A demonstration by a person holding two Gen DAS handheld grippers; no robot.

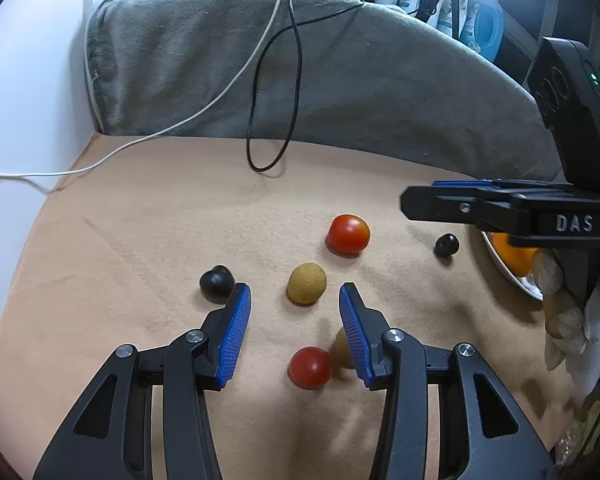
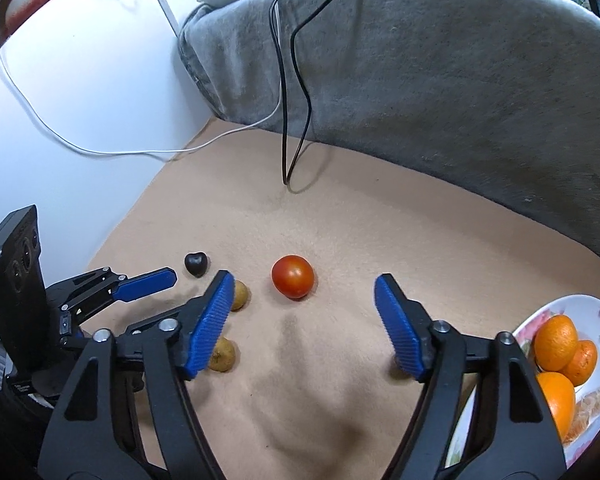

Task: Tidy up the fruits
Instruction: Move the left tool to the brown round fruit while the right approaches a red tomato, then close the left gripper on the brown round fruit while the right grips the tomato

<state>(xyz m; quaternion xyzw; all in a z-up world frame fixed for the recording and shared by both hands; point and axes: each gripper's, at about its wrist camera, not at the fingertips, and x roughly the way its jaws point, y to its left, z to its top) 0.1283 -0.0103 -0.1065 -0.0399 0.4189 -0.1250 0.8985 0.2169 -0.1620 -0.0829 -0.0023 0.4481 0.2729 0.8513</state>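
Left wrist view looks steeply down along the left gripper [image 1: 295, 294], close over the tan cloth [image 1: 140, 216], facing the grey cushion [image 1: 340, 80] behind. Right wrist view does the same along the right gripper [image 2: 305, 286], set further right, plate of oranges [image 2: 588, 312] at its edge. Both share the upper red tomato [image 1: 348, 234] [image 2: 293, 277], heart-shaped dark fruit [image 1: 217, 279] [image 2: 196, 264], looped black cable [image 1: 276, 92] [image 2: 296, 80]; each sees the other gripper.
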